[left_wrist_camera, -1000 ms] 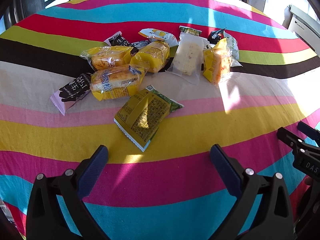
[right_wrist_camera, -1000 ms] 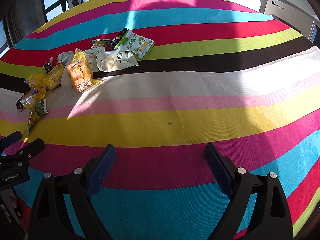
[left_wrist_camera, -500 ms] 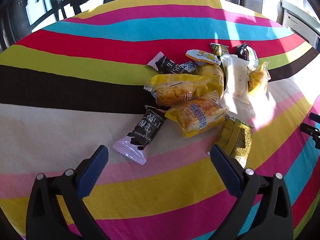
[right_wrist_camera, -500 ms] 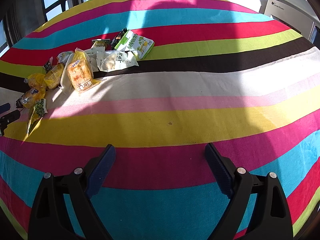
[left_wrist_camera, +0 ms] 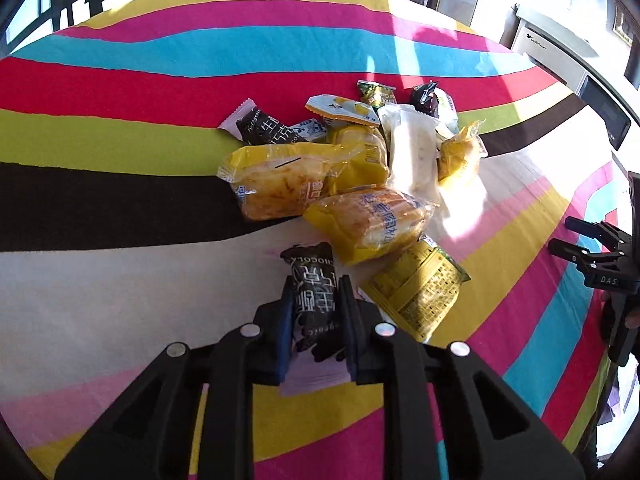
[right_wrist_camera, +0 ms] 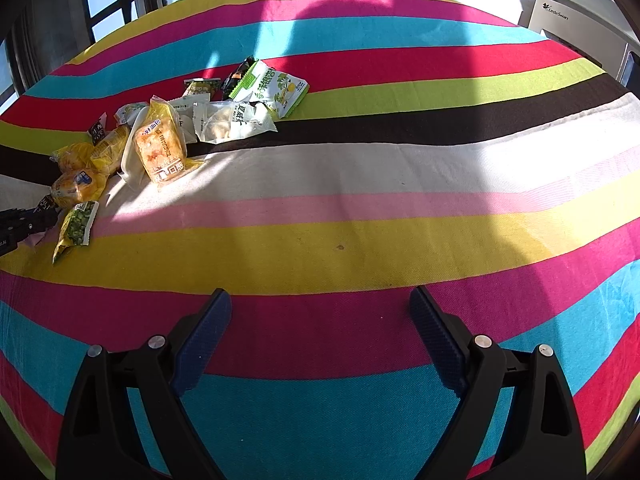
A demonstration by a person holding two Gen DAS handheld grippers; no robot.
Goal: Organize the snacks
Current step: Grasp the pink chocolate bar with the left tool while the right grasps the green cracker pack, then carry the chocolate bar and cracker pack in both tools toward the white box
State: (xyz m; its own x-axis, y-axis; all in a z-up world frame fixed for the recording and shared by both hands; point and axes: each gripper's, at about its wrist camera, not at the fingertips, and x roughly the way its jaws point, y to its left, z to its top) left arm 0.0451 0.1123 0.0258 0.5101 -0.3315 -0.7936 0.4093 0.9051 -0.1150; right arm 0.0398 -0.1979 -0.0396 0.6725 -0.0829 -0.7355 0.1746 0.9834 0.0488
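Fingers of my left hand, at lower centre of the left wrist view, are pinching a dark chocolate bar across its narrow width; its pale lilac end tab pokes out beneath them. I grip it near one end, probably because it lies at the near edge of the pile and can be drawn clear without disturbing its neighbours. Just right of it lies a yellow-green packet, partly tucked under a yellow bread pack. More yellow bread packs, a white pouch and a second dark bar crowd the upper centre, all heaped on the striped cloth covering the counter. Fingers of my right hand, at the bottom of the right wrist view, are spread wide over bare cloth and hold nothing. They sit well apart from the pile at upper left, presumably waiting beside free space where sorted snacks could go.
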